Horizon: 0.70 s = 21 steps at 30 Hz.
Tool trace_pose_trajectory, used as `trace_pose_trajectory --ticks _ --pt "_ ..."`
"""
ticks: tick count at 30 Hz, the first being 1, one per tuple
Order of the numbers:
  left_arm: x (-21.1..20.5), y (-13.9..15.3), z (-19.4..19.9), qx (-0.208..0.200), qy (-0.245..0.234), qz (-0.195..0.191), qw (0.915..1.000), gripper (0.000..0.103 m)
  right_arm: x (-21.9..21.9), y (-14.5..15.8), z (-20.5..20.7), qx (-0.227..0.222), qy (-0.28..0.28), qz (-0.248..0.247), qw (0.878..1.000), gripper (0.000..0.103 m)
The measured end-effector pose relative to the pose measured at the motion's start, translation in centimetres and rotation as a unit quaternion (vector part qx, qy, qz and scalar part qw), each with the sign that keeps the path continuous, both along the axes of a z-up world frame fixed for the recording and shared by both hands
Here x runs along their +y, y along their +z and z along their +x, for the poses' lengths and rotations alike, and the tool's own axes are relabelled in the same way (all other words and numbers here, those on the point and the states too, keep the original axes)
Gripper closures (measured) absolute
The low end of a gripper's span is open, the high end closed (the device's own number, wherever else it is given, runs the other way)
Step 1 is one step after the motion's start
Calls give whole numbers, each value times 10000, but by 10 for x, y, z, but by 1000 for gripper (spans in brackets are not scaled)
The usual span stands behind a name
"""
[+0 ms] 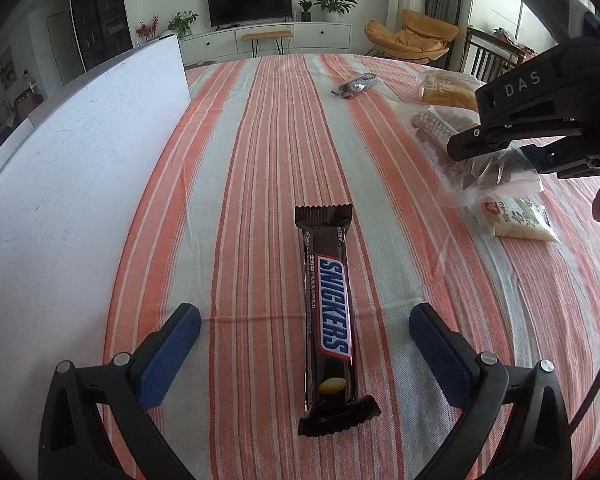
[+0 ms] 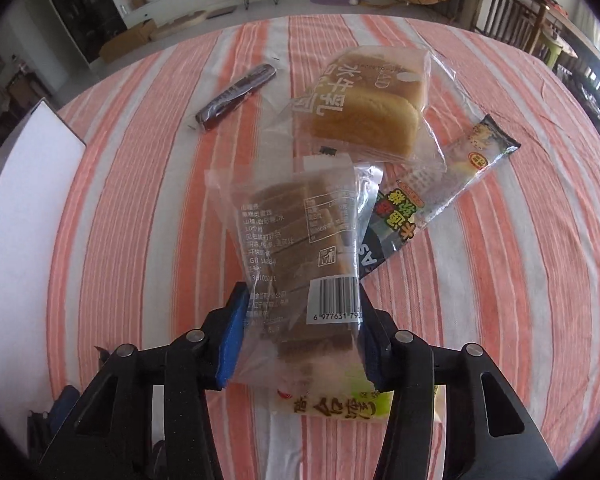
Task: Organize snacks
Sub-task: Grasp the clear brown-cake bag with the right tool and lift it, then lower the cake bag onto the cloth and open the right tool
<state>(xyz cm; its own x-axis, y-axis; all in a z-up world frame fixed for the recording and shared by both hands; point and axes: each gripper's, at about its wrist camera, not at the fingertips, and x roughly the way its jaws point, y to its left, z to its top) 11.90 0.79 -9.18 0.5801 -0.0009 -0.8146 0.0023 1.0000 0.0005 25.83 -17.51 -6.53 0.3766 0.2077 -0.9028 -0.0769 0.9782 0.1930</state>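
Right tool (image 2: 300, 336) clenched on clear bag of brown slices (image 2: 300, 240), lifted above striped surface (image 2: 140, 200), near bread pack (image 2: 364, 116). Light, crinkly, slippery film; contents crushable. Grip mid-body, gently. Left tool (image 1: 304, 332) released, straddling Snickers bar (image 1: 330, 312).

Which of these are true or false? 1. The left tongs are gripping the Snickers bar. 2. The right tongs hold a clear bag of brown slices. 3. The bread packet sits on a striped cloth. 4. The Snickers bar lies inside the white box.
1. False: the left tongs are open, with the Snickers bar lying between the blue pads, untouched.
2. True: the right tongs are shut on the clear bag of brown slices.
3. True: the bread packet rests on the striped cloth.
4. False: it lies on the cloth beside the white box.
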Motion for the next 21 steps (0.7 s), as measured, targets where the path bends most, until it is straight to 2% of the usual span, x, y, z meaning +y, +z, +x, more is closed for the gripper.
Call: trace_pose_trajectory --ticks 3,5,7,9,11,15,18,19,21 --pt "0 0 0 0 0 -2 10000 0 -23 20 -18 -308 -192 632 9973 61" --pt "0 0 0 0 0 0 10000 0 -45 35 -37 -547 -352 1137 9914 61" --pt "0 0 0 0 1 0 10000 0 -63 52 -56 -827 -512 1393 9855 61" --pt "0 0 0 -1 1 1 10000 0 -87 59 -80 -1030 -690 1236 9846 60" --pt "0 0 0 0 1 2 10000 0 -106 56 -103 -1099 -918 746 9869 60" --pt "0 0 0 -1 1 -1 10000 0 -134 14 -123 -866 -1307 -113 9876 58" --pt "0 0 0 0 1 -1 10000 0 -150 -14 -137 -773 -1596 -12 9842 37" --pt "0 0 0 0 1 0 10000 0 -151 -16 -142 -933 -1641 35 9820 30" --pt "0 0 0 0 2 0 10000 0 -147 -16 -145 -984 -1620 -48 9819 25"
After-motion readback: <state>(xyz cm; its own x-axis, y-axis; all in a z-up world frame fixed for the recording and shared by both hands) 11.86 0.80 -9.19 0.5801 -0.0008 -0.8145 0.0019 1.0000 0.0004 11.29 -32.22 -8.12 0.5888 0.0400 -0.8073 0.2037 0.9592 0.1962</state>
